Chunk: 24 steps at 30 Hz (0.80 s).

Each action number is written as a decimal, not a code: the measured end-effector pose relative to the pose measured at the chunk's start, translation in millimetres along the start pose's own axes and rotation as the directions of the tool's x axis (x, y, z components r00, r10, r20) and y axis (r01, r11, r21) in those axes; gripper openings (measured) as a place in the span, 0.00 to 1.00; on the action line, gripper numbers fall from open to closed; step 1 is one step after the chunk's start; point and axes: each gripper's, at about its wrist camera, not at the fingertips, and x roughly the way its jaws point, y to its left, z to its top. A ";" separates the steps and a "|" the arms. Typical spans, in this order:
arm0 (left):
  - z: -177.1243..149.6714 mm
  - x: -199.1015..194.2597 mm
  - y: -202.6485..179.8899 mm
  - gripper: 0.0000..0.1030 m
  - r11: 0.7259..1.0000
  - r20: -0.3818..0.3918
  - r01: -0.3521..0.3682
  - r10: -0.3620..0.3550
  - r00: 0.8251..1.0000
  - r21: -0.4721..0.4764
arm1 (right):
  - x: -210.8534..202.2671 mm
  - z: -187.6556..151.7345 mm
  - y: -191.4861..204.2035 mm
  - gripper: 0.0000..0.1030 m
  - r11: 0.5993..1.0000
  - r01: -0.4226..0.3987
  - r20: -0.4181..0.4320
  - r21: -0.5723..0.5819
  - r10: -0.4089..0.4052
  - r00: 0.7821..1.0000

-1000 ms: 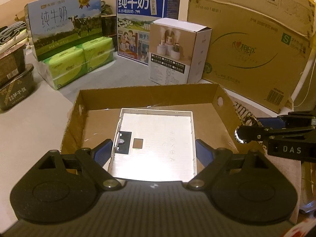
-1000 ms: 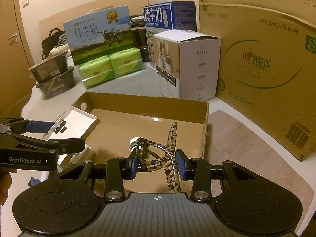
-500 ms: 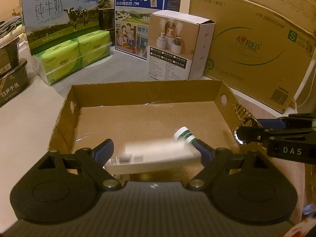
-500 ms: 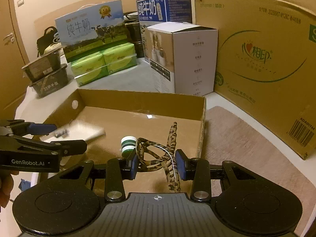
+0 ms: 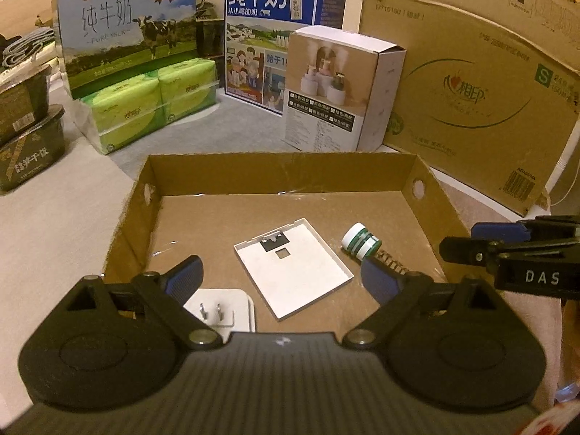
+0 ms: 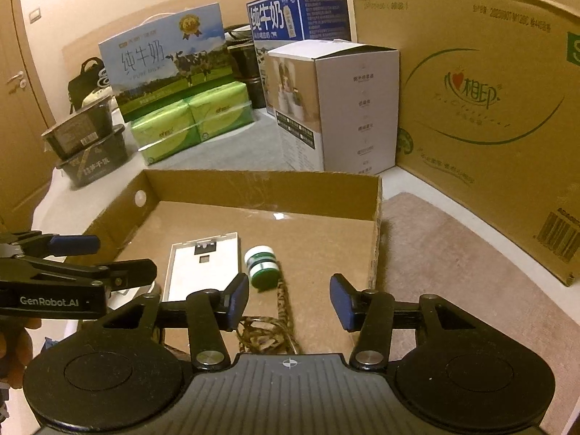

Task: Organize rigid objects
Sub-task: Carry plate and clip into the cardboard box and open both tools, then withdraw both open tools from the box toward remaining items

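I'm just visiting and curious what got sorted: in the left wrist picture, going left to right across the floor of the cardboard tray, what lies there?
White wall plug with two metal prongs → flat white square plastic cover → small green-and-white striped round jar, all inside the shallow brown cardboard tray.

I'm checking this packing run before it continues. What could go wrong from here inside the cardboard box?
The green-and-white roll lies on its side and may roll if nudged. The patterned glasses sit just under the open right gripper, so a descent could crush them. The white plate rests loose beside the plug adapter.
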 end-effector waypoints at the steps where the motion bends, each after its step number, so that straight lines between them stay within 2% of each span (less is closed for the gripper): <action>1: -0.7 -3.7 0.1 0.90 1.000 0.003 0.001 -0.001 1.000 0.000 | -2.2 -0.2 1.0 0.49 1.000 0.004 0.002 -0.001 -0.004 1.000; 12: -22.9 -67.0 -0.5 0.90 1.000 0.033 -0.008 0.009 0.999 -0.016 | -55.1 -11.8 20.1 0.56 0.999 0.038 0.022 0.009 -0.038 0.999; 24: -77.0 -142.1 -4.3 0.90 0.998 0.042 -0.023 0.025 0.999 -0.051 | -123.3 -64.4 52.1 0.63 0.997 0.069 0.018 0.028 -0.069 0.997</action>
